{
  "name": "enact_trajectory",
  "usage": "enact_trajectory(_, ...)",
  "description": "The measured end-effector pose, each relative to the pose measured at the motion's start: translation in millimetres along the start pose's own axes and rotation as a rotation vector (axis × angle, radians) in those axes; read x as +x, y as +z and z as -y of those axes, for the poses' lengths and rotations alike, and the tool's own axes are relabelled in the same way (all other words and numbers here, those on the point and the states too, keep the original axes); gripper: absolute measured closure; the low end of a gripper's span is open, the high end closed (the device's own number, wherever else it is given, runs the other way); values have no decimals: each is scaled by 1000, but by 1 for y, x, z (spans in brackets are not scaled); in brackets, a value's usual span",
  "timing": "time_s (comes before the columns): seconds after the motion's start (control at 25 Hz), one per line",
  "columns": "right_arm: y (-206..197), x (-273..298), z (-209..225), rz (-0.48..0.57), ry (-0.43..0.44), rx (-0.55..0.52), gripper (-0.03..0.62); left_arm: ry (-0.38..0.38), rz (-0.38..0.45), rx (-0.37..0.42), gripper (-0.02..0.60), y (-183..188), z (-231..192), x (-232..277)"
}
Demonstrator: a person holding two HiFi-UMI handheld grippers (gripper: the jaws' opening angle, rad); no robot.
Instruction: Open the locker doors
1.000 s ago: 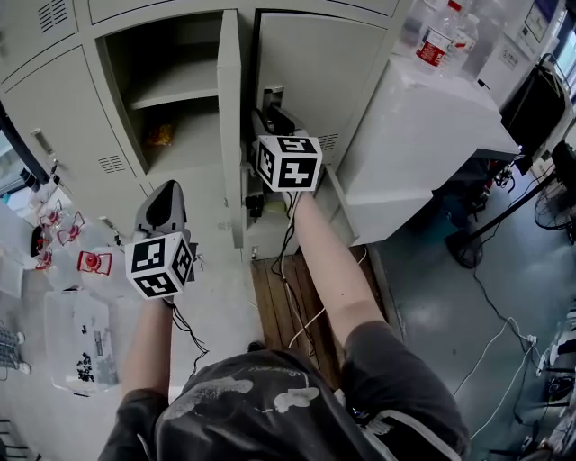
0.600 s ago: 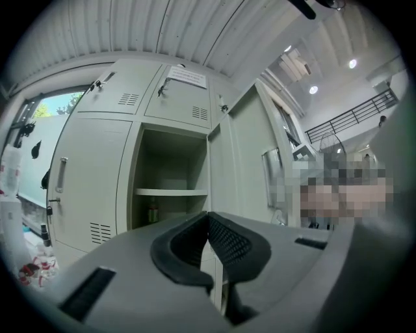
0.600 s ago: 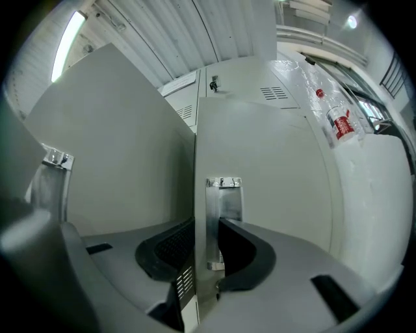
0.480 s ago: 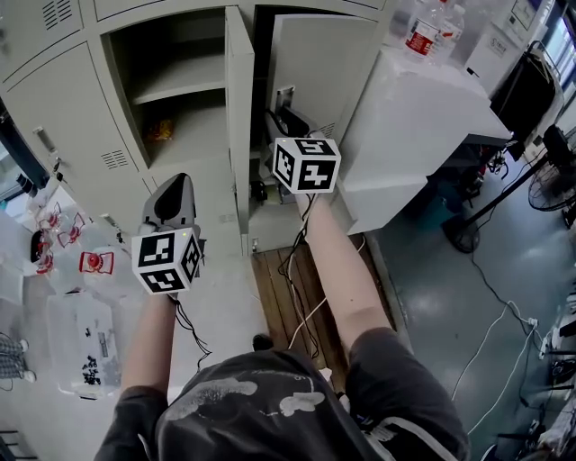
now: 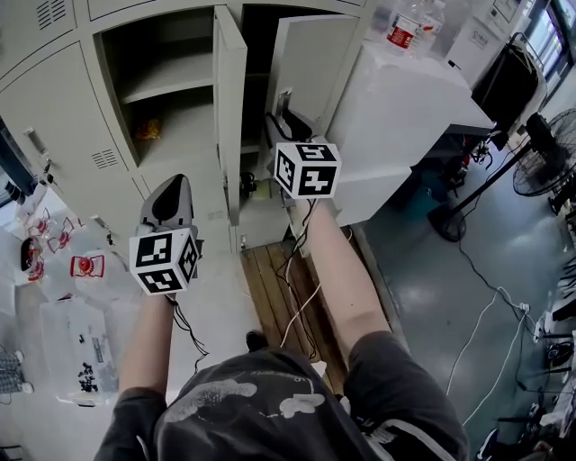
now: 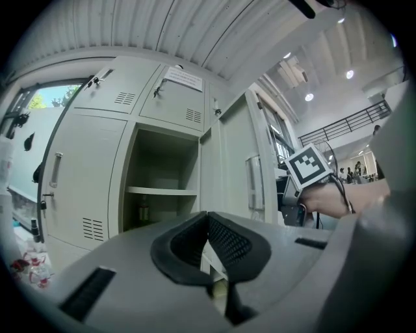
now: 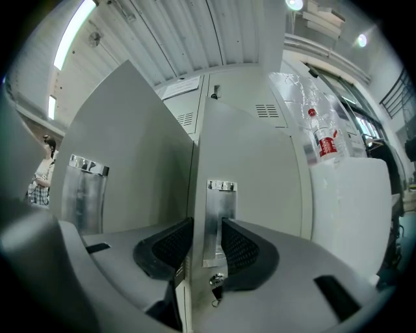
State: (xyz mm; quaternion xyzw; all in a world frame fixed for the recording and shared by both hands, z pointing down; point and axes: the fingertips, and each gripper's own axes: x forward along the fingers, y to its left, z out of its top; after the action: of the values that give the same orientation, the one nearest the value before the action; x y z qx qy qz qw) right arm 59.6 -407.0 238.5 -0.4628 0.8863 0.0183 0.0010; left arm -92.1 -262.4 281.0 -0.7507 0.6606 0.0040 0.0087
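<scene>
Two pale grey locker doors stand open. The left door [image 5: 229, 108] shows edge-on beside its open compartment [image 5: 171, 85]. The right door [image 5: 310, 63] is swung out to the right. My right gripper [image 5: 279, 119] is at that door's metal handle [image 7: 218, 221]. Its jaws are opening, with the handle plate and the door's edge between the pads [image 7: 242, 250], which no longer clamp it. A key hangs from the lock [image 7: 215, 281] just below. My left gripper [image 5: 169, 191] hangs shut and empty in front of the left compartment, apart from the doors.
A shelf and a small orange packet [image 5: 148, 129] are in the left compartment. A closed locker door [image 5: 54, 108] stands further left. A white cabinet [image 5: 405, 117] with bottles [image 5: 402, 27] stands right of the open door. A wooden pallet [image 5: 279, 288], bags [image 5: 81, 266] and cables lie on the floor.
The right door has swung further open with my right gripper at its handle. The left gripper has stayed about where it was.
</scene>
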Motion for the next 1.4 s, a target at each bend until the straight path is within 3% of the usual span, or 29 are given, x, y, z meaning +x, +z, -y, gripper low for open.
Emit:
enact_trajectory(0.52, -1, -68, 32, 29, -81, 16, 454, -78, 13, -21, 572, 1, 45, -14)
enact_trajectory(0.76, -1, -92, 44, 49, -98, 5, 508, -125, -4, -42, 572, -13, 80, -20)
enact_trajectory(1.4, -2, -146, 108, 100, -197, 22, 523, -316, 7, -1, 572, -10, 174, 15)
